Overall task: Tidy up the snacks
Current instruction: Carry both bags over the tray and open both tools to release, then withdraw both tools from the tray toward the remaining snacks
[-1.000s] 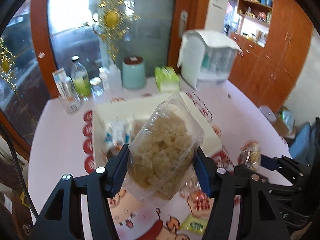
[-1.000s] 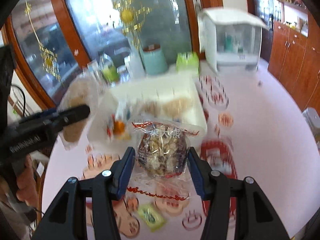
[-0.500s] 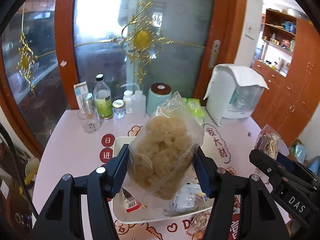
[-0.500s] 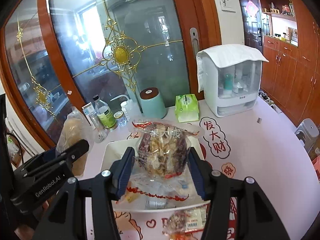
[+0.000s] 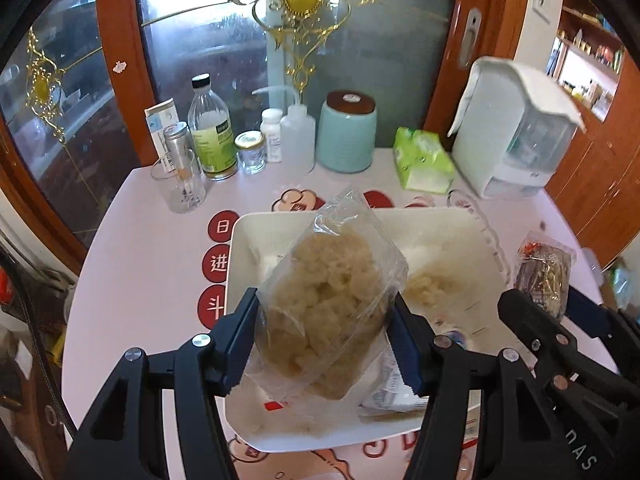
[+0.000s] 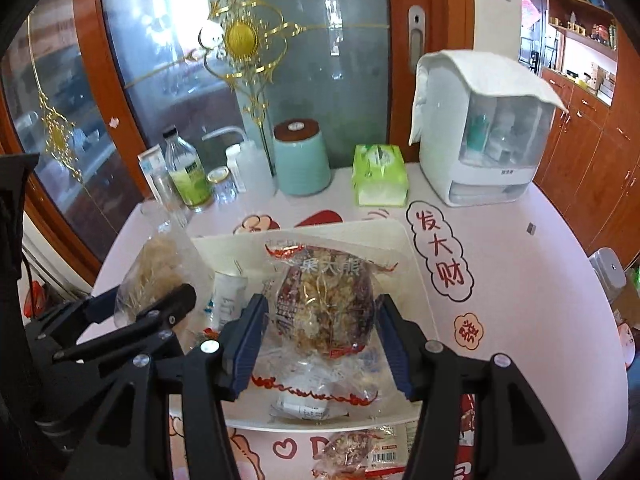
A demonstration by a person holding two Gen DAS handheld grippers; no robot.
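My left gripper point(image 5: 324, 340) is shut on a clear bag of pale puffed snack point(image 5: 328, 312) and holds it above the white tray point(image 5: 240, 248). My right gripper point(image 6: 320, 340) is shut on a red-printed packet of nut brittle point(image 6: 326, 304), also above the white tray point(image 6: 412, 256). The tray holds several small snack packets, one pale clump point(image 5: 432, 284) at its right. The right gripper with its packet point(image 5: 544, 272) shows at the right of the left wrist view. The left gripper's bag point(image 6: 156, 272) shows at the left of the right wrist view.
Another brittle packet point(image 6: 360, 452) lies on the pink table just in front of the tray. Behind the tray stand a glass point(image 5: 182, 184), bottles point(image 5: 210, 132), a teal canister point(image 5: 347, 132), a green tissue pack point(image 5: 422, 160) and a white dispenser point(image 5: 516, 132).
Both grippers have tilted down and moved in over the tray, each still holding its packet. The tray looks larger and nearer than half a second ago.
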